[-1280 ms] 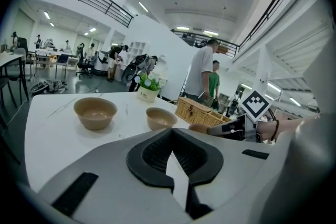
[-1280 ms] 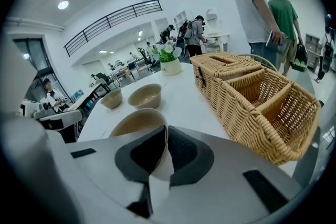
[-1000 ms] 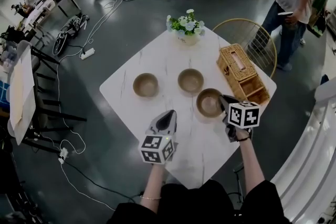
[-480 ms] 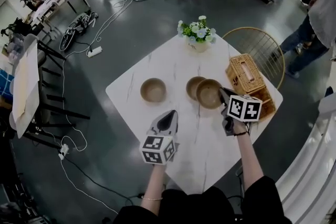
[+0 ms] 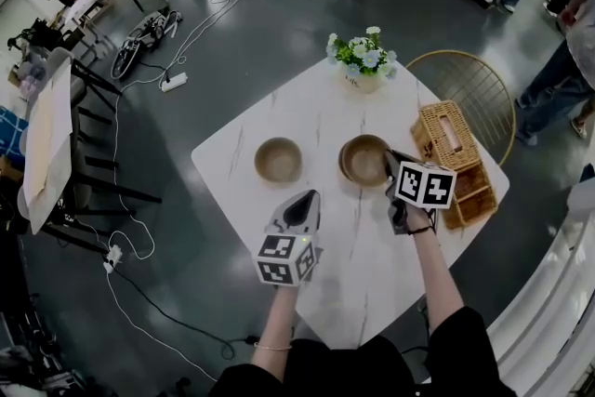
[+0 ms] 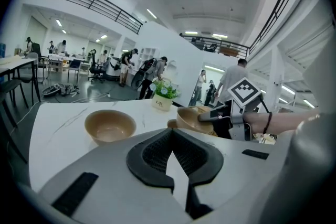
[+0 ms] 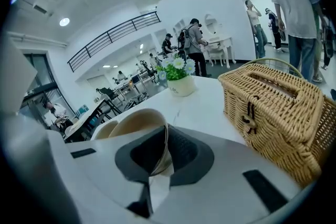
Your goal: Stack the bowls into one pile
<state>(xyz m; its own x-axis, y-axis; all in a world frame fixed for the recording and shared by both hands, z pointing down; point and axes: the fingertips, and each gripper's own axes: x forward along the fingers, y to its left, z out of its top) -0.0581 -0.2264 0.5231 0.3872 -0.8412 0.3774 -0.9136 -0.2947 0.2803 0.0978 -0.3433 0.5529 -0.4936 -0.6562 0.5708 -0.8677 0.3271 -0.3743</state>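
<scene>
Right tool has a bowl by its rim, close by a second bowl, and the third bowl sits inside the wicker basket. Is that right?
Not quite. The third bowl isn't inside the wicker basket; the head view shows it standing on the white table, left of the other two. The rest holds: the right tool grips a bowl by its rim, close by a second bowl.

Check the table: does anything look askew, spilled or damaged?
Only the held bowl: the right gripper pinches its rim, so it looks tilted and off-centre over a second bowl, not nested. The third bowl sits upright, apart. Nothing looks spilled or broken.
</scene>
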